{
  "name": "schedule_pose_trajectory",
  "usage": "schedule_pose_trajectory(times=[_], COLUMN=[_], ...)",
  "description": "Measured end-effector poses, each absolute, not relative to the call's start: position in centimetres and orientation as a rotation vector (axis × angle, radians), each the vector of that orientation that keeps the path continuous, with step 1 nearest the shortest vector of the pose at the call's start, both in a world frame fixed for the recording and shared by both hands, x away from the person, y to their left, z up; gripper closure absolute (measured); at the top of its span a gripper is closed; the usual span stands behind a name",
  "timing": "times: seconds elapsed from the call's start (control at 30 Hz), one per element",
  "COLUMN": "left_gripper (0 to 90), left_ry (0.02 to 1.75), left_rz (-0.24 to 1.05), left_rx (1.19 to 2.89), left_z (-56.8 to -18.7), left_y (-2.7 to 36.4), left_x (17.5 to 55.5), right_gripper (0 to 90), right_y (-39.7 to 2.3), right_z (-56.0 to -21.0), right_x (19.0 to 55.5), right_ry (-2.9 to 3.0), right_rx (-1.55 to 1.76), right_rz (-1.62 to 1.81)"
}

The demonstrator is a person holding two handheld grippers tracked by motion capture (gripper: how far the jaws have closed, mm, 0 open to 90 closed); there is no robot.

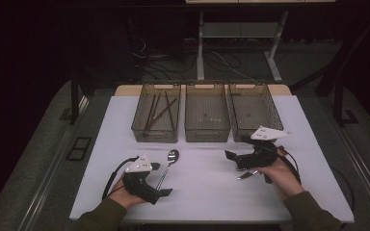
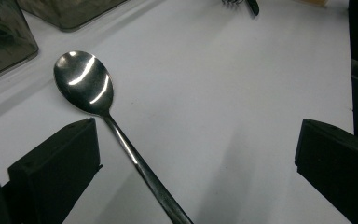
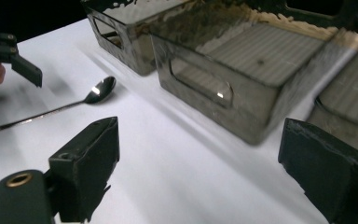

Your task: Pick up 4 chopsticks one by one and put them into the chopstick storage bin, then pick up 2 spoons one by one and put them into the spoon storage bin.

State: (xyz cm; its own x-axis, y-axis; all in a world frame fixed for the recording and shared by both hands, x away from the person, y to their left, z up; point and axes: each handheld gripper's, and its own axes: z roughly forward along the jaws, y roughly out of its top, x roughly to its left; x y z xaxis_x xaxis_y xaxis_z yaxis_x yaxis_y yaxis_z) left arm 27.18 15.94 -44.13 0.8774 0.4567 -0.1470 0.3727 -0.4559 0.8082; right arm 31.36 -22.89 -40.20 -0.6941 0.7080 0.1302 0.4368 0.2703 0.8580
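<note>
A metal spoon (image 1: 169, 163) lies on the white table (image 1: 207, 192), bowl toward the bins. My left gripper (image 1: 161, 179) stands open at the front left with the spoon's handle (image 2: 140, 165) lying on the table between its jaws, untouched by either pad. My right gripper (image 1: 233, 161) hovers at the right, pointing left, open with nothing between its jaws (image 3: 200, 149). From the right gripper view the spoon (image 3: 98, 91) and the left gripper (image 3: 9, 53) show farther off. A small metal utensil (image 1: 247, 174) lies beneath the right hand.
Three clear bins stand in a row at the back: the left bin (image 1: 155, 134) holds several dark sticks, the middle bin (image 1: 207, 134) and the right bin (image 1: 254, 85) look nearly bare. The table's front edge runs close to both forearms.
</note>
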Motion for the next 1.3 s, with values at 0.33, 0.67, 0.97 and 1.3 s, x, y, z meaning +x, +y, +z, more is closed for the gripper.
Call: schedule_pose_trajectory(times=[0.33,0.67,0.97,1.3], left_gripper=[0.0,0.0,0.0,0.0], left_ry=[0.597,0.597,0.595,0.595], left_rz=[0.120,0.122,0.122,0.125], left_rx=[2.098,2.102,2.105,2.104], left_z=[-44.1,-44.0,-44.0,-44.0], left_y=[15.8,15.8,15.9,15.8], left_x=[27.1,27.0,27.0,27.0], right_gripper=[12.5,12.5,12.5,12.5], right_y=[-25.8,-26.8,-28.3,-30.4], right_z=[-42.0,-42.6,-42.7,-42.6], right_x=[28.3,26.5,25.3,24.4], right_ry=[2.244,2.267,2.269,2.269], right_rx=[1.079,1.058,1.084,1.132], right_rz=[1.380,1.357,1.290,1.210])
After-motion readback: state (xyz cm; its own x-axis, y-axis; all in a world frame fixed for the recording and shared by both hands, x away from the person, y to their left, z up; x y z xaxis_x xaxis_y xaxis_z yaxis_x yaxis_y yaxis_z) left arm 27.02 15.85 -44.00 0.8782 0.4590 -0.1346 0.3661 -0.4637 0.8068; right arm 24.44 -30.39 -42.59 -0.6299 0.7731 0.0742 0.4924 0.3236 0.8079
